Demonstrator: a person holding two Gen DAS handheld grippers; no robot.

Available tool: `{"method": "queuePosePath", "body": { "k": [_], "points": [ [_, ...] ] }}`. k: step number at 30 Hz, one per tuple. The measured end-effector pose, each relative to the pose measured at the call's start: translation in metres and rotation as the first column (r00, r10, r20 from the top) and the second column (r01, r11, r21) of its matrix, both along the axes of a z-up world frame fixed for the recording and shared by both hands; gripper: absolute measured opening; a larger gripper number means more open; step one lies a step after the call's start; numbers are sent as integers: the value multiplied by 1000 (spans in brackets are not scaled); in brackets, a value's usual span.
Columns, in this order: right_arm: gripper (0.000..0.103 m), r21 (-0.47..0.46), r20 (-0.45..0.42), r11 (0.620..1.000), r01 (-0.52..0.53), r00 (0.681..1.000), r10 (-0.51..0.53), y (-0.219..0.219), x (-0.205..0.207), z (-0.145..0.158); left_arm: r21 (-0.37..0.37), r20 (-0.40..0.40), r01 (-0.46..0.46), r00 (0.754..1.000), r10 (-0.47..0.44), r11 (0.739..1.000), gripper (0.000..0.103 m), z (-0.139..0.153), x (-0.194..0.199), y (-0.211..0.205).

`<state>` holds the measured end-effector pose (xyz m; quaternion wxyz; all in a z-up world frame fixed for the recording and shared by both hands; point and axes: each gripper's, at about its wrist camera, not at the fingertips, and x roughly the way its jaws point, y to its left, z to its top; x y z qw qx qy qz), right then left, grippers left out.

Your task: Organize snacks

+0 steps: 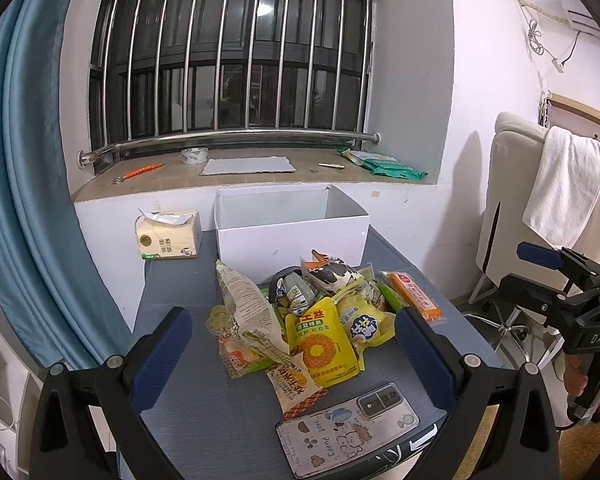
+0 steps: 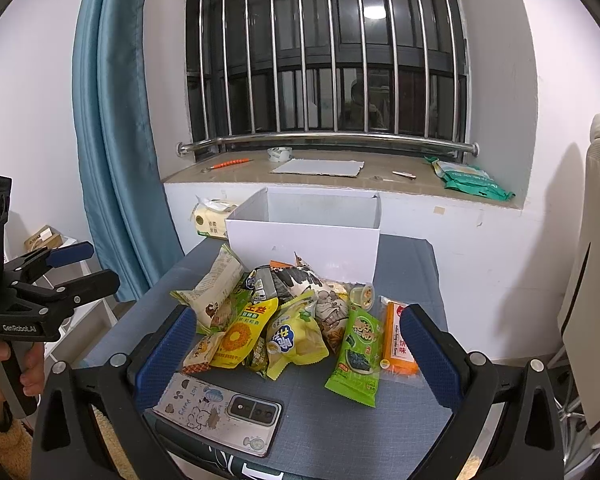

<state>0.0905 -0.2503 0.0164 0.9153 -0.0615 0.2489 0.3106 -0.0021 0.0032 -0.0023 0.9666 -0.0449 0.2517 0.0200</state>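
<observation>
White box (image 1: 292,236) looks empty; nothing sorted yet. Snacks (image 1: 312,316) heaped just in front of box. My left gripper (image 1: 294,336) and right gripper (image 2: 298,334) spread wide, holding nothing.

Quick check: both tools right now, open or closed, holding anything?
Left tool: open, holding nothing.
Right tool: open, holding nothing.

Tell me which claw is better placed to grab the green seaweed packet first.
Probably the right claw: the green seaweed packet lies between its open fingers, while the left claw faces the yellow packets.
</observation>
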Motion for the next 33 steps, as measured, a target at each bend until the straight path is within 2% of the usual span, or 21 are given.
{"method": "queuePosePath", "body": {
  "k": [33],
  "points": [
    [103,-1,-11,1000,3,1000,-3,-1,0,0,3,-14,-6,1000,6,1000,103,-3,2,1]
  ]
}}
